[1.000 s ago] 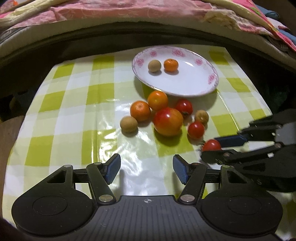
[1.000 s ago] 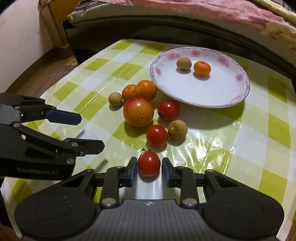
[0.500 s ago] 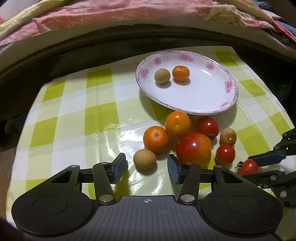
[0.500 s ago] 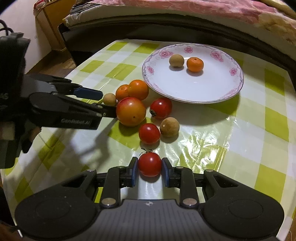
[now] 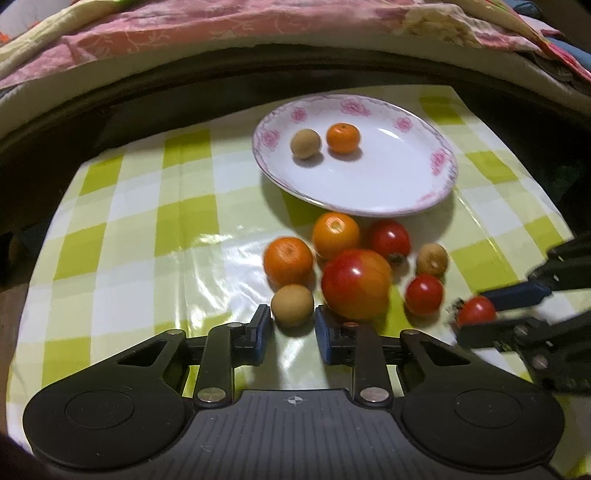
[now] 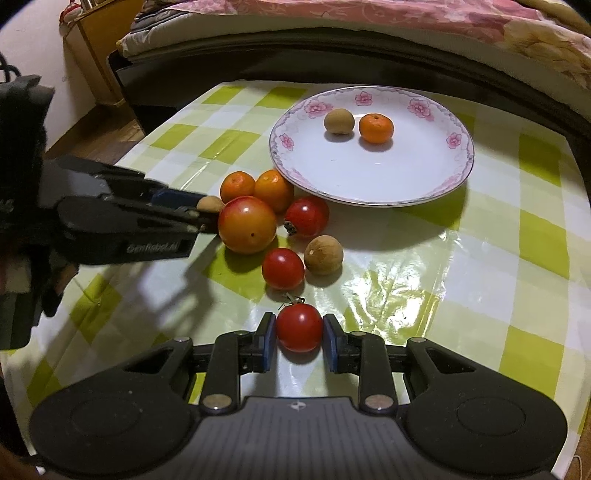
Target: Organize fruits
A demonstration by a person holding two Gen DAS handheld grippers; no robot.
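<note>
Both tongs are clamped on fruit at the near edge of the bench. Left tongs (image 5: 293, 325) pinch a small tan longan (image 5: 292, 305) between their blue pads, the fruit resting on the green-and-white checked cloth (image 5: 147, 236) and just beside the big red-orange tomato (image 5: 356, 283). Right tongs (image 6: 300, 341) grip a stemmed cherry tomato (image 6: 299, 328) on both sides (its green calyx points away from the camera), low over the cloth.

Between the two pairs lies the loose cluster: two mandarins (image 6: 273, 190) touching each other and the big tomato, a red tomato (image 6: 306, 217) just behind it near the plate's edge, a second cherry tomato (image 6: 283, 268), and another longan (image 6: 323, 254) beside that one.

A white plate with pink flowers (image 6: 436, 177) sits farther back on the bench, carrying one longan (image 6: 339, 121) and one small mandarin (image 6: 376, 128) side by side, nearly touching. Behind the bench runs a bed with a pink floral quilt (image 5: 221, 33).
</note>
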